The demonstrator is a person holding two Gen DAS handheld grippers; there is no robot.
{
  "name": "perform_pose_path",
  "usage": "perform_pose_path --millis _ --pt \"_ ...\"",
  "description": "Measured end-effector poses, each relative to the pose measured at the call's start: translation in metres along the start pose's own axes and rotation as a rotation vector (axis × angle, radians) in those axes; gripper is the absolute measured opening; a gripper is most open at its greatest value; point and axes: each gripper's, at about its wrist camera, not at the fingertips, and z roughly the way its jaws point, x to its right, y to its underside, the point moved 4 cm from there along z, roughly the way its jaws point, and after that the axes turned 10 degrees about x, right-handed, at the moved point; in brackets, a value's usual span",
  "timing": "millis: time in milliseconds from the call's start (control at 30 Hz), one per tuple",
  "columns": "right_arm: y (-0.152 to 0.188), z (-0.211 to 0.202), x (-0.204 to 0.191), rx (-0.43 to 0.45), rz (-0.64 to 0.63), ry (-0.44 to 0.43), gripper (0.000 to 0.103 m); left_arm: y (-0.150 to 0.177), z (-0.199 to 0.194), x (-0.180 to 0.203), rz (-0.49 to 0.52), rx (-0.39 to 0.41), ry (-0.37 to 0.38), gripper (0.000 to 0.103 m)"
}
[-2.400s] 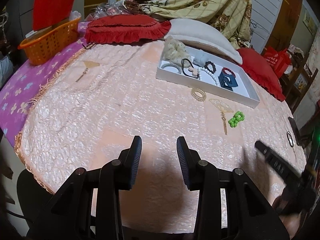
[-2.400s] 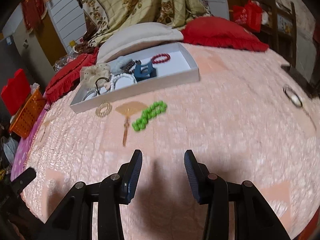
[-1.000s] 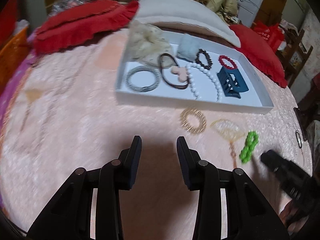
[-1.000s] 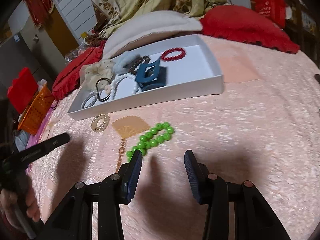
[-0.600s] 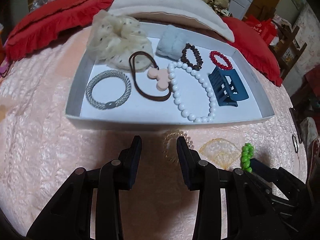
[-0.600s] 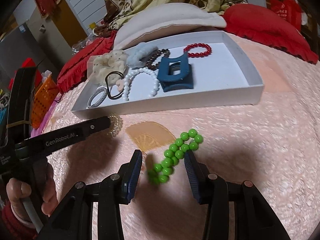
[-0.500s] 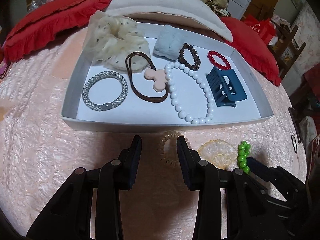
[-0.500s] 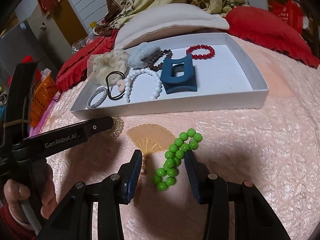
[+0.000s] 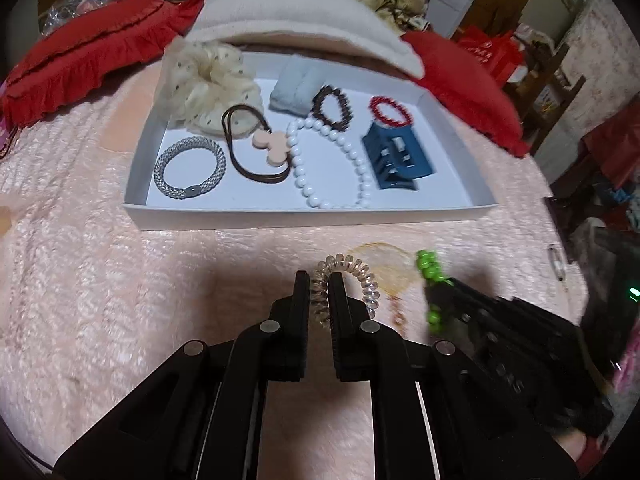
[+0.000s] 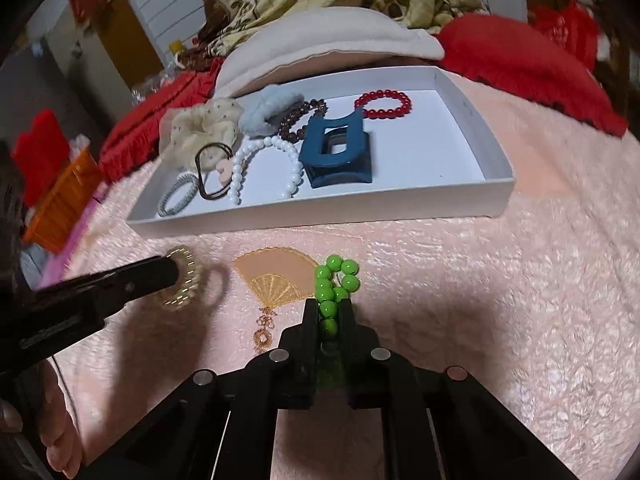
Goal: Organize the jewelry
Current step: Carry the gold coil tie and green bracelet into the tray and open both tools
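Observation:
A white tray [image 9: 312, 216] lies on the pink bedspread, also in the right wrist view [image 10: 400, 200]. It holds hair ties, bead bracelets, a white pearl bracelet [image 9: 332, 168] and a blue claw clip [image 9: 398, 158]. My left gripper [image 9: 319, 284] is shut on a clear coil hair tie [image 9: 360, 276] just in front of the tray. The hair tie also shows in the right wrist view [image 10: 182, 280]. My right gripper [image 10: 327, 312] is shut on a green bead bracelet [image 10: 334, 280], beside an embroidered fan on the bedspread.
Red cushions [image 9: 88, 56] and a cream pillow [image 9: 296, 16] lie behind the tray. An orange basket [image 10: 60, 200] stands at the far left. A small ring object [image 9: 556, 266] lies at the bed's right edge.
Both grippers moved down to the bedspread and shut, the left on the coil hair tie, the right on the green bead bracelet.

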Motion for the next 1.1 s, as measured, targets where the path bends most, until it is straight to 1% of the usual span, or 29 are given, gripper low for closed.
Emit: perform_pose_path --millis 133,233,367,467,567,633,733,800,900,1000,1100 --pt "-0.006 -0.019 0.007 0.025 0.054 -0.039 0.009 -0.007 -0.022 0.01 0.013 0.03 0.023 0.008" --pt "-0.014 -0.032 0.009 0.047 0.072 -0.053 0.009 -0.011 -0.037 0.017 0.019 0.051 0.045 0.008" --pt "-0.033 -0.047 0.012 0.086 0.08 -0.064 0.009 -0.021 -0.045 0.025 0.018 0.063 0.07 0.008" --pt "-0.057 -0.055 0.015 0.12 0.072 -0.063 0.009 -0.032 -0.044 0.028 0.02 0.071 0.069 0.008" --pt "-0.083 -0.057 0.02 0.148 0.066 -0.056 0.009 -0.048 -0.031 0.036 0.023 0.081 0.059 0.008" --pt "-0.099 -0.049 0.022 0.155 0.045 -0.036 0.009 -0.056 -0.018 0.038 0.026 0.072 0.053 0.008" --pt "-0.113 -0.025 0.031 0.126 0.068 -0.04 0.009 -0.065 0.008 0.042 0.029 0.046 0.03 0.008" --pt "-0.117 -0.013 0.039 0.107 0.089 -0.044 0.009 -0.068 0.029 0.044 0.021 0.013 0.028 0.008" --pt "-0.12 0.009 0.05 0.082 0.112 -0.03 0.009 -0.069 0.046 0.051 0.016 -0.012 0.046 0.008" --pt "-0.119 0.022 0.061 0.065 0.126 -0.018 0.009 -0.065 0.06 0.067 0.048 -0.03 0.062 0.008" --pt "-0.118 0.031 0.067 0.051 0.134 -0.021 0.009 -0.061 0.07 0.077 0.076 -0.045 0.06 0.008"
